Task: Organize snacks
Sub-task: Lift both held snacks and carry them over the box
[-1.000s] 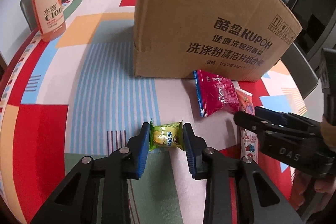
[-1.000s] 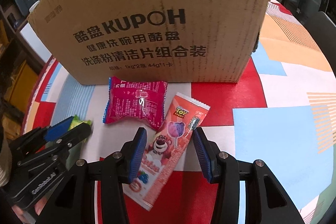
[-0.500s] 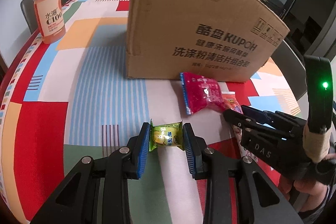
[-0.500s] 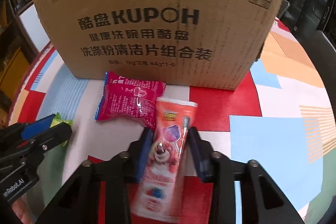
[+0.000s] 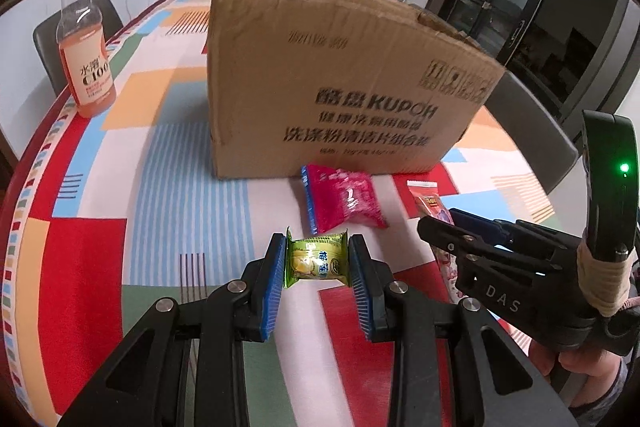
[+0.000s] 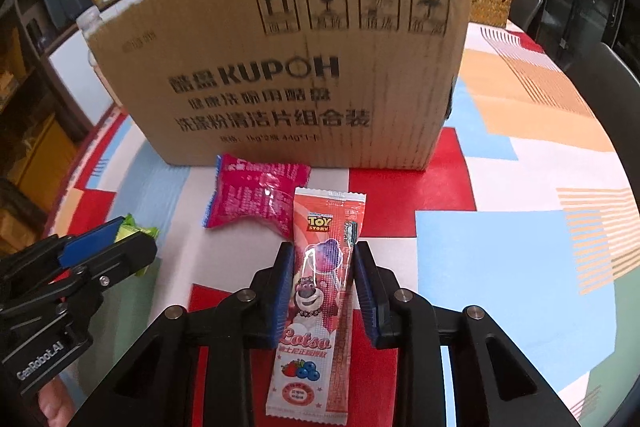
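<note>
My left gripper [image 5: 318,263] is shut on a small green snack packet [image 5: 316,261] and holds it above the table. My right gripper [image 6: 320,281] is shut on a long pink Lotso lollipop packet [image 6: 320,291], also lifted. A red snack bag [image 5: 344,199] lies on the tablecloth in front of the tall KUPOH cardboard box [image 5: 340,83]; the red bag also shows in the right wrist view [image 6: 256,201], with the box [image 6: 296,67] behind it. The box's inside is hidden. Each gripper shows in the other's view: the right [image 5: 452,227], the left [image 6: 116,243].
An orange drink bottle [image 5: 86,51] stands at the table's far left edge. The round table has a colourful patterned cloth [image 5: 168,187]. Dark chairs [image 5: 532,131] stand around it. A woven basket [image 6: 490,5] sits behind the box on the right.
My right gripper closed on the lollipop packet and lifted it. Both grippers rose and drew back from the box with their packets.
</note>
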A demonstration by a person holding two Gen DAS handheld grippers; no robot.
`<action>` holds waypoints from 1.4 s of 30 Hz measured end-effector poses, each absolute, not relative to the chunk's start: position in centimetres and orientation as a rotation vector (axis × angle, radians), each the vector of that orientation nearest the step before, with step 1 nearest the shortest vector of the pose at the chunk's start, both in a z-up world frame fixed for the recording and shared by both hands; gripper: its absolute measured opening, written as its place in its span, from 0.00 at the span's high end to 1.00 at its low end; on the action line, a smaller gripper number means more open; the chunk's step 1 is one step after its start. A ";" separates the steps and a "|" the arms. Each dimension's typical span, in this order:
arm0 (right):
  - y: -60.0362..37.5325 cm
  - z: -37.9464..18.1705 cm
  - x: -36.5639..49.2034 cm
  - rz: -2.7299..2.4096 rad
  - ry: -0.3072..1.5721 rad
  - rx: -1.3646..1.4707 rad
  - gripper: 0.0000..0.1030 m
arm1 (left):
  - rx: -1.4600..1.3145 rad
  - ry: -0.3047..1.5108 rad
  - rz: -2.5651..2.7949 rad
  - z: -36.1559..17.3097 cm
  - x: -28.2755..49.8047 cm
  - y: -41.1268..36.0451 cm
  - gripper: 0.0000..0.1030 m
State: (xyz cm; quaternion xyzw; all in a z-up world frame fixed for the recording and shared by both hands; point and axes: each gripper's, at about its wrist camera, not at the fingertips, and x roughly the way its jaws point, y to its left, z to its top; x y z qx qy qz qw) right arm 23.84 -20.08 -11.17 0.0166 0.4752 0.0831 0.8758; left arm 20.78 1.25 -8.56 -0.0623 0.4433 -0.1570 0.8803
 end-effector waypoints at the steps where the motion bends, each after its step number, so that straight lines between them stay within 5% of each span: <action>1: -20.4 -10.6 23.5 0.176 0.983 0.037 0.70 | -0.131 0.917 -0.330 -8.2 20.7 1.2 0.69; 42: -18.7 5.8 29.8 0.243 0.598 0.007 0.70 | -0.062 0.589 -0.303 6.5 26.6 1.3 0.69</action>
